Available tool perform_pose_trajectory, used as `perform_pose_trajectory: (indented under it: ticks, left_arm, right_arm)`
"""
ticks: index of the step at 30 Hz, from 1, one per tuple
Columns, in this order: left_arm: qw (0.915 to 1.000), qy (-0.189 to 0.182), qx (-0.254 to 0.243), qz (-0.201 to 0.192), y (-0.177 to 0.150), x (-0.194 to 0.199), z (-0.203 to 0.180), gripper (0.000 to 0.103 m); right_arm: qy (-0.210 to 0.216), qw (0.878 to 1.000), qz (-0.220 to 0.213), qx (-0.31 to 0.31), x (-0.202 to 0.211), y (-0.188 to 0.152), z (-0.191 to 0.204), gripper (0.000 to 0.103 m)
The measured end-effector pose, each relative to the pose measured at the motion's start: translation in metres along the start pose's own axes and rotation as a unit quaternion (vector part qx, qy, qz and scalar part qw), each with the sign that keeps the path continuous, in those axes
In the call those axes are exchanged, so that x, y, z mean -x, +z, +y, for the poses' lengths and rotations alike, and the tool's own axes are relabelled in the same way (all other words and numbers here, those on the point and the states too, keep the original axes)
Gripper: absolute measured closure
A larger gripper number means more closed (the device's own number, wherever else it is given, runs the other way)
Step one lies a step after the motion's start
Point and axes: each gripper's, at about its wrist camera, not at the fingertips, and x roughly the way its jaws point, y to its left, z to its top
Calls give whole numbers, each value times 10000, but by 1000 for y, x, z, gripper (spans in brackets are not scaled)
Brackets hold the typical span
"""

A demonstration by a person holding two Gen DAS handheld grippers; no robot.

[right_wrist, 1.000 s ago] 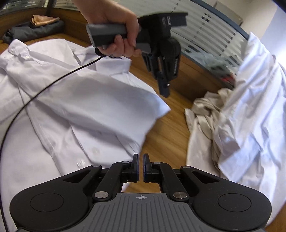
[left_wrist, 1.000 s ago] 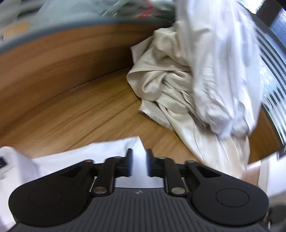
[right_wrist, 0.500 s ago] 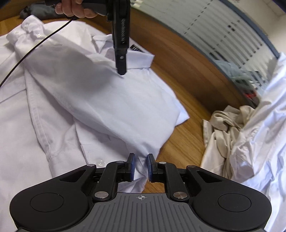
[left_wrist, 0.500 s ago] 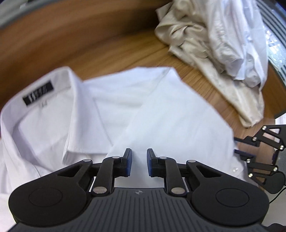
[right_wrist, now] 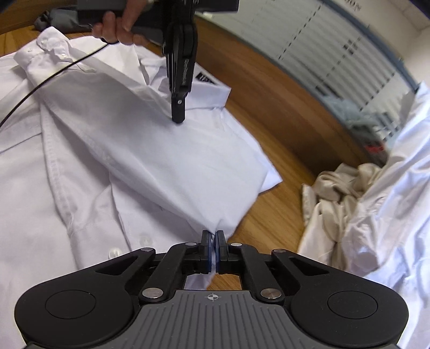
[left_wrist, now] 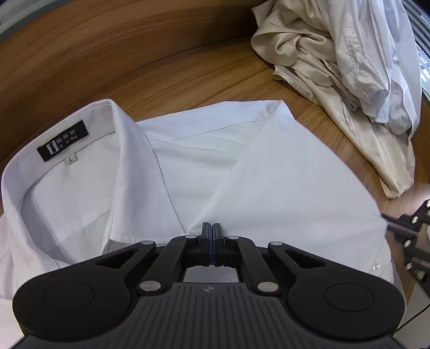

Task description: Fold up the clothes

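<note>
White shirt (right_wrist: 166, 150) lies spread on the wooden table (left_wrist: 188, 67), collar toward the far edge, one side folded in over the front. My left gripper (left_wrist: 212, 231) has its jaws together, tips pressed down at the fold line just beside the collar; I cannot make out whether any cloth is caught between them, since the tips hide the spot. My right gripper (right_wrist: 212, 237) is clamped on the shirt's folded side edge, with a sliver of white fabric showing between the pads. The shirt's lower part runs out of both views, and the hand (right_wrist: 118, 29) holding the left gripper is cut off at the top of the right wrist view.

Bare wood is open between the shirt's right edge and a crumpled heap of beige and white clothes (left_wrist: 349, 69), which sits near but apart. A dark garment (right_wrist: 51, 21) lies beyond the collar, half hidden.

The collar label (left_wrist: 63, 141) is black with white characters I can't read; a small tag below says "L".
</note>
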Motion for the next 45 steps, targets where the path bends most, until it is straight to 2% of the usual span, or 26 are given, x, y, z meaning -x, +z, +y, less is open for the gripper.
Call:
perform_pose_trajectory:
  ticks: [4,12,14,15,16,20,21,22,24,29,31,34,37,39,41,45]
  left_arm:
    - [9999,-17,132,-38,-1,0,2,101]
    - [9998,-50,155,-153,-5,1,3,100]
    - [9993,-85,324,-161,-7,4,7,93]
    - [9990,-69,393,-207,-9,9,9,83]
    - [9986,-75,411,-317,-13,18,10,80]
    - [9957,-4,565,-740,-32,62,15,76]
    - [9941,48,695,-833,-42,75,19,76]
    - [9922,100,826,-925,-51,87,23,75]
    - [9876,229,1103,-1090,-79,111,33,73]
    - [9710,797,1790,-1369,-154,168,46,68]
    - [9620,1023,2095,-1425,-185,187,53,62]
    - [9470,1313,2528,-1483,-229,206,59,61]
    - [9324,1534,2941,-1439,-269,212,64,61]
    - [9233,1592,3202,-1401,-288,209,67,61]
    - [9165,1535,3431,-1373,-302,202,69,61]
    - [9080,1242,3740,-1422,-314,185,75,61]
  right_arm:
    - [-110,9998,-109,87,11,-20,0,100]
    - [-247,9994,223,81,20,-41,-3,101]
    - [-299,9993,213,50,25,-38,-2,101]
    - [-290,9993,226,19,27,-35,-2,98]
    - [-254,9994,237,-51,28,-33,-2,98]
    - [-97,9976,232,-643,33,-19,-8,96]
    - [-56,9966,222,-796,33,-15,-9,92]
    - [-10,9953,206,-949,34,-11,-10,83]
    - [65,9920,141,-1257,33,-2,-13,75]
    - [289,9822,-4,-1858,21,19,-22,74]
    - [329,9807,-48,-1926,13,27,-24,69]
    - [419,9801,83,-1939,-4,33,-22,64]
    - [647,9750,416,-2084,-24,30,-20,58]
    - [827,9702,650,-2183,-37,25,-19,58]
    - [888,9688,672,-2216,-40,24,-21,56]
    - [775,9626,680,-2506,-29,34,-33,52]
